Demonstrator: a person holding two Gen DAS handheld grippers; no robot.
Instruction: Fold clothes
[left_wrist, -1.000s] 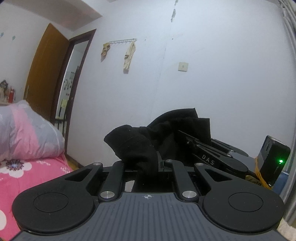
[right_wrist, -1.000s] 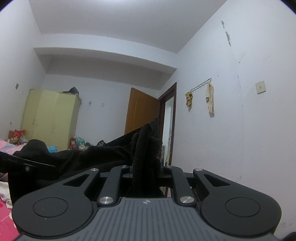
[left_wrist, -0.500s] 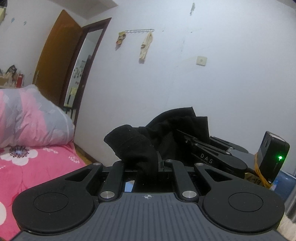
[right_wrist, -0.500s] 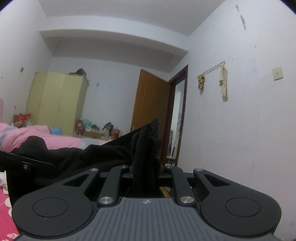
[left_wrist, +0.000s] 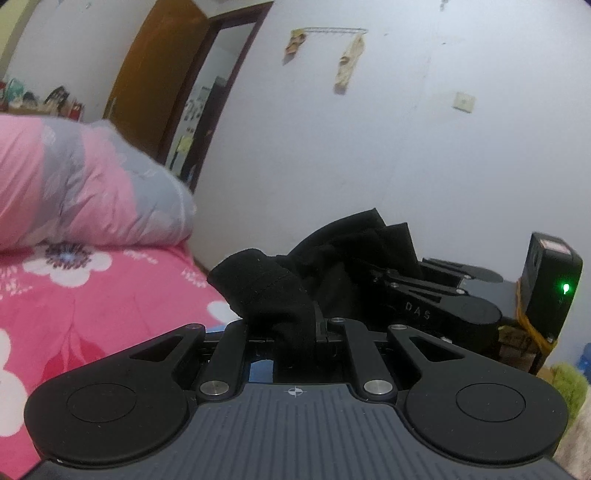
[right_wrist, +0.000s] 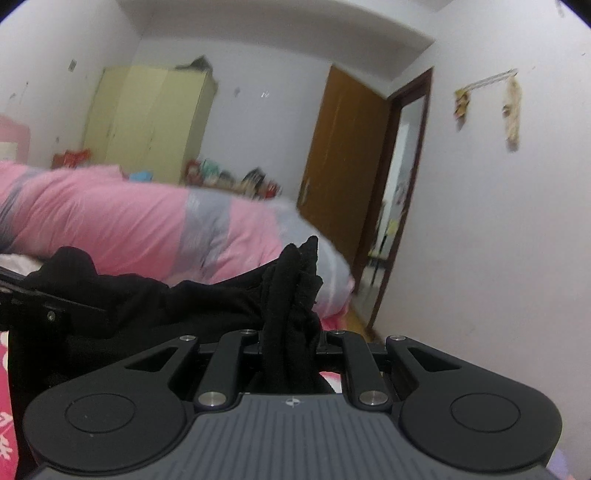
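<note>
Fingers of the left gripper (left_wrist: 295, 332) and right gripper (right_wrist: 291, 343) each clamp a bunch of the black garment (left_wrist: 351, 266), slung between them at lower centre above the pink bed (left_wrist: 92, 302); even tension should keep edges aligned.

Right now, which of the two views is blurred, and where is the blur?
Right wrist view: motion blur smears the pink quilt, shelf clutter and wall hooks; the black garment stays sharper. Left wrist view: mostly crisp, slight softness on the quilt; fisheye bends the door frame.
</note>
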